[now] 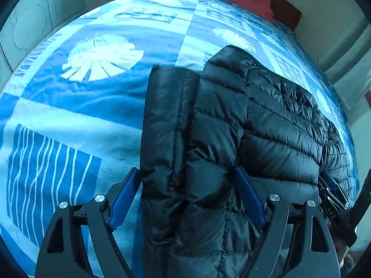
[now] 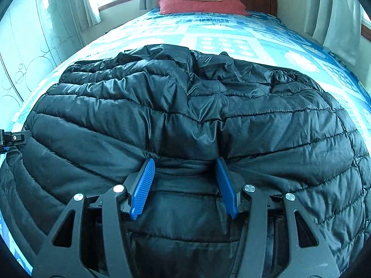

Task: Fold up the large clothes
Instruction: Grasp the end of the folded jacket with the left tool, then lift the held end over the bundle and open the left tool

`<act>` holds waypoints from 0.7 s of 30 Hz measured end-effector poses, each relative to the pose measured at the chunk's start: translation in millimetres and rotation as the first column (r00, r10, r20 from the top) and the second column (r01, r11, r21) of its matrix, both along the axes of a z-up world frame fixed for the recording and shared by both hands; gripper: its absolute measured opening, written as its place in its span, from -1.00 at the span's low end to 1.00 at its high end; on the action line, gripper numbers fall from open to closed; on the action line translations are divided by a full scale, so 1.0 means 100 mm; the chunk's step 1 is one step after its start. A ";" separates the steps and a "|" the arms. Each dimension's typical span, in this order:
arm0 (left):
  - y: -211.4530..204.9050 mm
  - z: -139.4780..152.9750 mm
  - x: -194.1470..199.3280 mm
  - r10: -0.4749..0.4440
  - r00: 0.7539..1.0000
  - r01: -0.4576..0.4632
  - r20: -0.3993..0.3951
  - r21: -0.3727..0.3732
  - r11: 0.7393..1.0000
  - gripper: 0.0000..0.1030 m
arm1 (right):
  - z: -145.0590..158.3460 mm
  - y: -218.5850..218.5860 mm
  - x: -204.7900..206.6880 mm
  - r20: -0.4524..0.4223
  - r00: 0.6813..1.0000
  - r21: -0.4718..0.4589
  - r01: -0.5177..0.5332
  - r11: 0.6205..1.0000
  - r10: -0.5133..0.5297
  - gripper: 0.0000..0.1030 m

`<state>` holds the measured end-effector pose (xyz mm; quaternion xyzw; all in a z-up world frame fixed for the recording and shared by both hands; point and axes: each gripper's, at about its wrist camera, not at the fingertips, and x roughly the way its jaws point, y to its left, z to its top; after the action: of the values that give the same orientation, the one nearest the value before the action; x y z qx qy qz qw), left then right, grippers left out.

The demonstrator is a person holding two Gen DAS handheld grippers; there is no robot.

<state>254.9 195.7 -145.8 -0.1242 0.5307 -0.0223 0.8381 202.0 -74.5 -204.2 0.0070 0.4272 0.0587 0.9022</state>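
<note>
one black puffer jacket (image 2: 185,106) mid-frame on bed (image 1: 69,106) | left gripper (image 1: 186,173) wide, straddling jacket | right gripper (image 2: 185,163) wide, pressed into it | one red pillow (image 2: 201,4) top

The bed (image 2: 231,34) wears a blue patterned cover; a black puffer jacket (image 2: 185,106) and 1 red pillow (image 2: 201,4) lie on it.

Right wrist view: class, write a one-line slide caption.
Open right hand-held gripper straddling a fold of black puffer jacket on a blue patterned bed.

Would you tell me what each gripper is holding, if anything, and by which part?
Neither has closed. The left gripper and the right gripper stand open, jaws straddling the near edge of the black puffer jacket on the bed.
</note>
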 end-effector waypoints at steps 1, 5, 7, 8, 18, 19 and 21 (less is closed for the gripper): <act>-0.01 0.01 -0.01 0.004 1.000 -0.004 0.006 -0.001 1.000 0.58 | 0.00 0.00 0.00 0.001 1.000 0.001 0.000 1.000 0.000 0.03; -0.06 -0.06 -0.01 -0.005 1.000 0.005 0.014 -0.006 1.000 0.48 | 0.00 0.00 0.00 0.002 1.000 0.001 0.000 1.000 0.000 0.03; -0.09 -0.15 0.02 -0.023 1.000 0.023 0.015 -0.028 0.999 0.30 | 0.00 -0.01 0.00 0.003 1.000 0.001 0.000 1.000 0.000 0.03; -0.09 -0.17 0.03 -0.026 1.000 0.026 0.017 -0.032 0.999 0.26 | 0.00 -0.01 -0.01 0.004 1.000 0.001 0.001 1.000 -0.001 0.03; -0.27 0.28 -0.13 -0.025 0.994 0.027 0.109 -0.019 0.999 -0.62 | 0.00 0.04 -0.05 0.021 1.000 -0.026 0.002 1.000 -0.002 0.03; -0.29 0.35 -0.15 -0.024 0.992 0.027 0.126 -0.022 0.999 -0.63 | 0.00 0.05 -0.04 0.022 1.000 -0.030 0.002 1.000 -0.001 0.04; -0.35 0.51 -0.22 -0.032 0.986 0.036 0.165 -0.021 0.999 -0.63 | 0.00 0.05 -0.04 0.020 1.000 -0.031 0.002 1.000 -0.001 0.04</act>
<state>232.7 161.1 -94.4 -0.1230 0.4614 -0.0535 0.8770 198.3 -69.4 -203.9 -0.0073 0.4188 0.0515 0.9066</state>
